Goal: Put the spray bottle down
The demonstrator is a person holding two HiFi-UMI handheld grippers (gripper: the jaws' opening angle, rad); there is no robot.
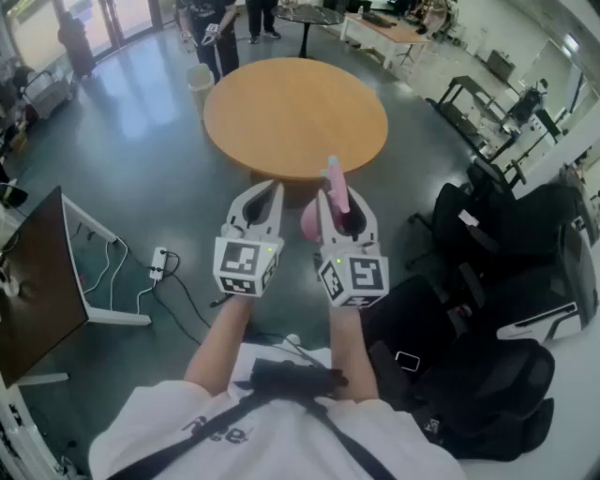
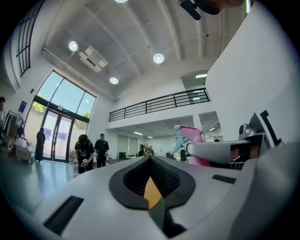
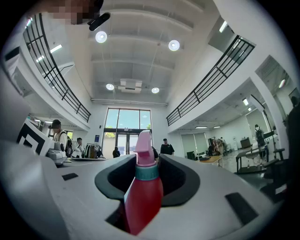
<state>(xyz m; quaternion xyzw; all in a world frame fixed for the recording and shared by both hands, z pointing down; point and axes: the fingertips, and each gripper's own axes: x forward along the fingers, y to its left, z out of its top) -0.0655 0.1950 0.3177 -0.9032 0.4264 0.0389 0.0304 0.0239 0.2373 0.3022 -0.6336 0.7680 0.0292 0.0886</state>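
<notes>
My right gripper [image 1: 344, 208] is shut on a pink spray bottle [image 1: 335, 187] and holds it upright in the air, in front of the near edge of a round wooden table [image 1: 295, 112]. In the right gripper view the bottle [image 3: 143, 197] stands between the jaws of that gripper [image 3: 147, 159], its teal collar and pink head rising above them. My left gripper [image 1: 258, 202] hangs just left of it, jaws together and empty. The left gripper view shows the tips of the left gripper [image 2: 150, 158] meeting, with the bottle's pink head [image 2: 192, 140] to the right.
Black office chairs [image 1: 487, 216] and dark bags [image 1: 487, 394] crowd the floor at the right. A dark desk [image 1: 33, 281] stands at the left, with a power strip and cables [image 1: 157, 262] on the floor. People [image 1: 211, 28] and a bin [image 1: 199, 80] are beyond the table.
</notes>
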